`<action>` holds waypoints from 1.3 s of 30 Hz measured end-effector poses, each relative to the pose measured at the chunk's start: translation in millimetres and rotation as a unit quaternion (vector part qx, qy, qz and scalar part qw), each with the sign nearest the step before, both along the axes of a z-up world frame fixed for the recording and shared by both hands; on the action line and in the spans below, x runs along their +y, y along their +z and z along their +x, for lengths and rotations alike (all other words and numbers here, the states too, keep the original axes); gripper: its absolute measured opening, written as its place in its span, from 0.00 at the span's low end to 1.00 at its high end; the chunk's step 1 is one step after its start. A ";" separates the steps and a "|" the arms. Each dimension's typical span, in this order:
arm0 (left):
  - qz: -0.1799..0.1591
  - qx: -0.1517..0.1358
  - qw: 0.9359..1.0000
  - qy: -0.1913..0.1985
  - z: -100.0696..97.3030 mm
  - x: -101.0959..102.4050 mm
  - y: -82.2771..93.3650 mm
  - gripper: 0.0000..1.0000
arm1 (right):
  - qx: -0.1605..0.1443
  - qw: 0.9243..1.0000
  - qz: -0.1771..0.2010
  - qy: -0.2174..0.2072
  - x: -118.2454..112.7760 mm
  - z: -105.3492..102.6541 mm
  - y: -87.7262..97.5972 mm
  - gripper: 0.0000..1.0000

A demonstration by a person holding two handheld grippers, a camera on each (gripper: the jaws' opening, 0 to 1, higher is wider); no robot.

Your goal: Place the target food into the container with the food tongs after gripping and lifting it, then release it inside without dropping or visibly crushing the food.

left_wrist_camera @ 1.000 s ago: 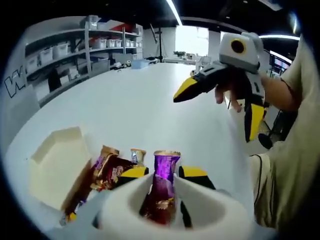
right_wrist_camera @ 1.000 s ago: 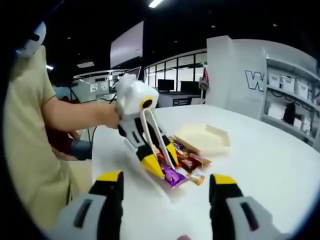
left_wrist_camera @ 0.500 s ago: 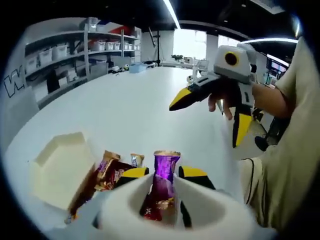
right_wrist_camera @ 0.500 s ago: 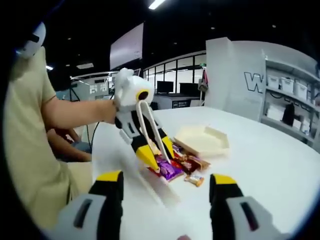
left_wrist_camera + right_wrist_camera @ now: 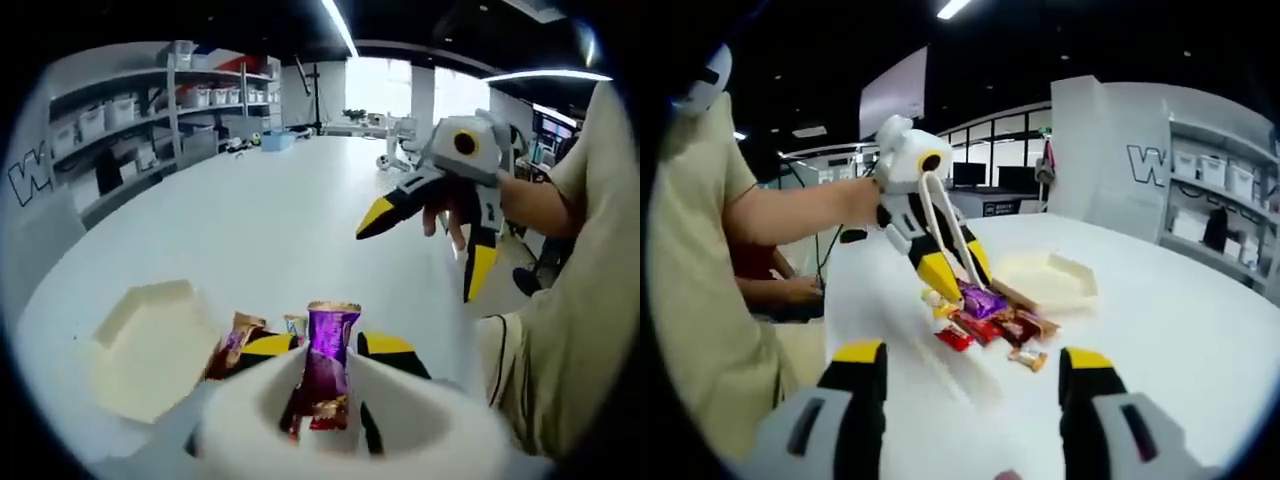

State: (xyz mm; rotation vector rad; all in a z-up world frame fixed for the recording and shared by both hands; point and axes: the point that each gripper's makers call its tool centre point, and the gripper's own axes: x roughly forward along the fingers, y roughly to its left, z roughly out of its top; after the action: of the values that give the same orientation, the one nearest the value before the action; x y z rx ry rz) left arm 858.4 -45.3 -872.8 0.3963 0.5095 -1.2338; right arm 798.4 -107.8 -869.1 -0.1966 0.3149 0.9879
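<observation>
Purple, glossy snack packet (image 5: 322, 375) with a gold-brown crimped top edge, between white tongs (image 5: 945, 245) on the left gripper (image 5: 952, 280), whose body is white and grey with black jaws tipped in yellow; the right gripper (image 5: 425, 245) shows the same colours. Cream-coloured container (image 5: 1045, 278) on a plain white table (image 5: 280, 215); the loose wrappers (image 5: 990, 330) beside it are red, dark brown and gold.

purple snack bar (image 5: 325, 375) lower end behind tongs (image 5: 340, 420), shelf bins (image 5: 95, 115) blurred
</observation>
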 end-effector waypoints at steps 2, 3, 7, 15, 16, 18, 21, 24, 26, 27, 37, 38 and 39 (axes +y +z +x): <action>0.004 -0.003 1.000 0.004 5.2 3.7 1.3 0.22 | -0.002 1.000 0.001 -0.001 -0.7 0.0 1.0 0.68; 0.007 -0.006 1.000 0.006 8.3 5.5 1.9 0.23 | -0.002 1.000 0.003 -0.002 -1.0 -0.1 1.2 0.68; 0.013 -0.014 1.000 0.011 19.1 10.6 2.3 0.23 | 0.000 1.000 0.001 -0.002 -3.0 -0.8 -1.3 0.68; 0.021 -0.014 0.999 0.022 35.6 19.8 -2.7 0.23 | 0.001 1.000 0.003 -0.004 -4.3 -1.1 -2.0 0.68; 0.021 -0.013 0.999 0.023 38.0 20.3 -2.8 0.23 | 0.001 1.000 0.003 -0.004 -4.5 -0.8 -1.8 0.68; 0.022 -0.014 0.999 0.024 42.3 20.6 -3.0 0.23 | 0.001 1.000 0.002 -0.004 -4.9 -0.2 -2.2 0.68; 0.025 -0.016 0.999 0.024 49.5 20.1 -3.5 0.23 | 0.001 1.000 0.001 -0.004 -5.2 0.9 -1.8 0.68; 0.021 -0.015 0.999 0.028 57.9 20.2 -3.2 0.23 | 0.000 1.000 0.000 -0.004 -5.1 1.8 -0.7 0.68; 0.018 -0.014 0.999 0.029 63.1 19.8 -3.3 0.23 | 0.000 1.000 0.000 -0.003 -5.2 1.9 -0.4 0.68; 0.017 -0.013 0.999 0.031 65.1 19.1 -2.9 0.23 | 0.000 1.000 0.000 -0.004 -5.4 2.1 -0.3 0.68; 0.011 -0.014 0.999 0.033 76.2 18.0 0.8 0.23 | 0.000 1.000 -0.003 -0.003 -4.2 0.9 0.9 0.68; 0.011 -0.013 0.999 0.034 77.6 18.3 1.0 0.23 | 0.000 1.000 -0.003 -0.004 -4.3 0.9 0.9 0.68; 0.011 -0.015 0.999 0.034 78.4 18.6 1.1 0.23 | 0.000 1.000 -0.003 -0.004 -4.5 1.0 0.8 0.68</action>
State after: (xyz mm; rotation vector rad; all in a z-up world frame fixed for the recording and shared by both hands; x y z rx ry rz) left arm 936.8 -26.8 -871.7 0.4128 0.5082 -1.1565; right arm 799.4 -112.3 -868.3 -0.2003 0.3177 0.9788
